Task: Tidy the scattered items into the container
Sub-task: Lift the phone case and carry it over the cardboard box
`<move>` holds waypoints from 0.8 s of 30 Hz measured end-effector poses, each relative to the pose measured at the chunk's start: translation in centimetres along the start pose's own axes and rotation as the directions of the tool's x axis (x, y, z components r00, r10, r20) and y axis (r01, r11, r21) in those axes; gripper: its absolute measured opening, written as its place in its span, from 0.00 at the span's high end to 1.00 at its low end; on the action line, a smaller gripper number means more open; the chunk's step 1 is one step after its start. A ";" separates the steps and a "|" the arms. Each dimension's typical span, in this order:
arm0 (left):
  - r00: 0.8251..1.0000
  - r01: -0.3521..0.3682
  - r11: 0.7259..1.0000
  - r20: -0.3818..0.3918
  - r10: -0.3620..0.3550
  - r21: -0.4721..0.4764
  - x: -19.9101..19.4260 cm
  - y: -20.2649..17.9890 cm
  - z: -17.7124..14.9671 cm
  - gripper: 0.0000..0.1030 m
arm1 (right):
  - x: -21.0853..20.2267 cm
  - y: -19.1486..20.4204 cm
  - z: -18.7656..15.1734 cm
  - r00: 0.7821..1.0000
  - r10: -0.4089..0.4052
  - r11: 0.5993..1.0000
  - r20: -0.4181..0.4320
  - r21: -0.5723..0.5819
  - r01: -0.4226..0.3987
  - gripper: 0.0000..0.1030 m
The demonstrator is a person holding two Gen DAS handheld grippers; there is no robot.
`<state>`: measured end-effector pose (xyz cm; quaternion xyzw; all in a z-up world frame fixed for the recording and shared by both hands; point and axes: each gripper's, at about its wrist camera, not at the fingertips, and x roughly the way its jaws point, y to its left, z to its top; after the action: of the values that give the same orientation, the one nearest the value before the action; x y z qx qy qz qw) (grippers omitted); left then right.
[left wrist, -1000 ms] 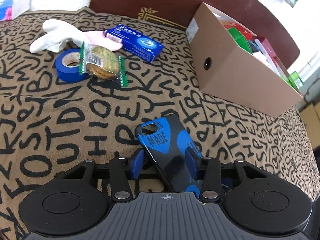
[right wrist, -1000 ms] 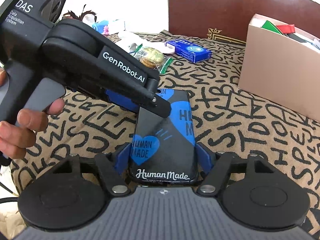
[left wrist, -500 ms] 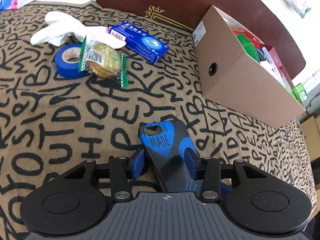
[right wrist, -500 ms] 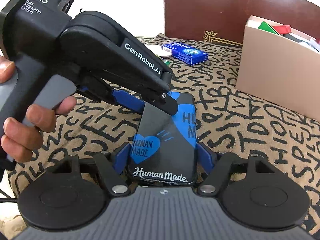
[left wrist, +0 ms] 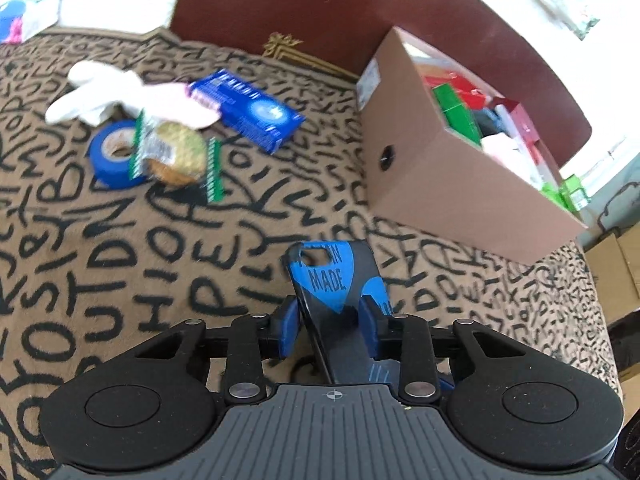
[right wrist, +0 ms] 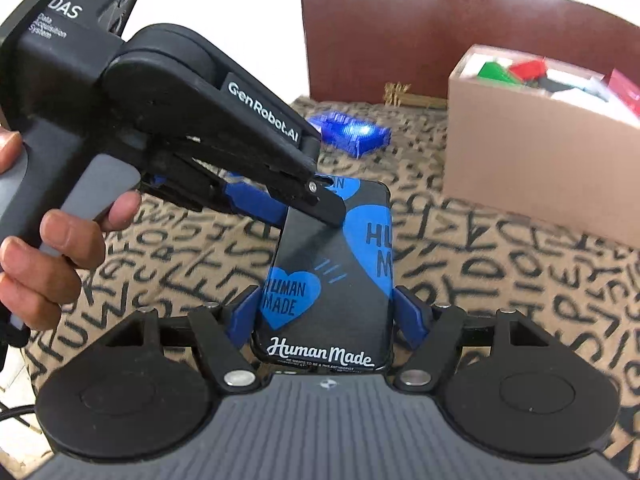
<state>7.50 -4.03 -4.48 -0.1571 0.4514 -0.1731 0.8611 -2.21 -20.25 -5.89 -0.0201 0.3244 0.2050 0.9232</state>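
Note:
A black and blue "Human Made" phone case (right wrist: 332,276) is held above the patterned cloth by both grippers. My right gripper (right wrist: 326,316) is shut on its near end across the width. My left gripper (left wrist: 329,322) is shut on its far end, gripping the faces; the case (left wrist: 328,280) stands edge-up between the blue pads. The left gripper's body (right wrist: 168,112) fills the left of the right wrist view. The open cardboard box (left wrist: 460,184), holding several red, green and white items, stands to the right and also shows in the right wrist view (right wrist: 536,168).
On the cloth at the far left lie a blue tape roll (left wrist: 110,156), a wrapped biscuit pack (left wrist: 174,154), a blue flat box (left wrist: 256,110) and a white and pink glove (left wrist: 108,94). A dark wooden headboard (left wrist: 320,12) stands behind.
Both grippers have lifted the phone case and carried it forward toward the box. The left gripper has slid further along the case.

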 end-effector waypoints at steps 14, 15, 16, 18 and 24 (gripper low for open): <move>0.985 0.103 0.989 0.128 -0.117 0.106 -2.2 -7.0 6.0 0.54 | -3.6 -3.4 5.0 0.975 -0.101 0.994 0.196 -0.016 0.106 0.27; 0.983 0.109 0.987 0.137 -0.125 0.118 -2.3 -7.6 6.5 0.54 | -3.9 -3.8 5.4 0.972 -0.110 0.993 0.210 -0.015 0.115 0.27; 0.981 0.113 0.985 0.144 -0.132 0.130 -2.3 -8.3 7.0 0.54 | -4.2 -4.3 5.8 0.967 -0.118 0.992 0.224 -0.013 0.124 0.27; 0.977 0.122 0.981 0.158 -0.146 0.154 -2.3 -9.5 8.1 0.54 | -4.6 -5.1 6.7 0.960 -0.134 0.990 0.246 -0.006 0.140 0.27; 0.965 0.176 0.963 0.156 -0.209 0.205 -0.9 -13.1 11.5 0.54 | -5.1 -7.9 9.4 0.937 -0.195 0.980 0.290 0.026 0.196 0.27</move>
<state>14.55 -14.02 7.98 -0.1322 0.3374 -0.2840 0.8877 2.88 -27.78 3.87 -0.0236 0.1810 0.1134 0.9766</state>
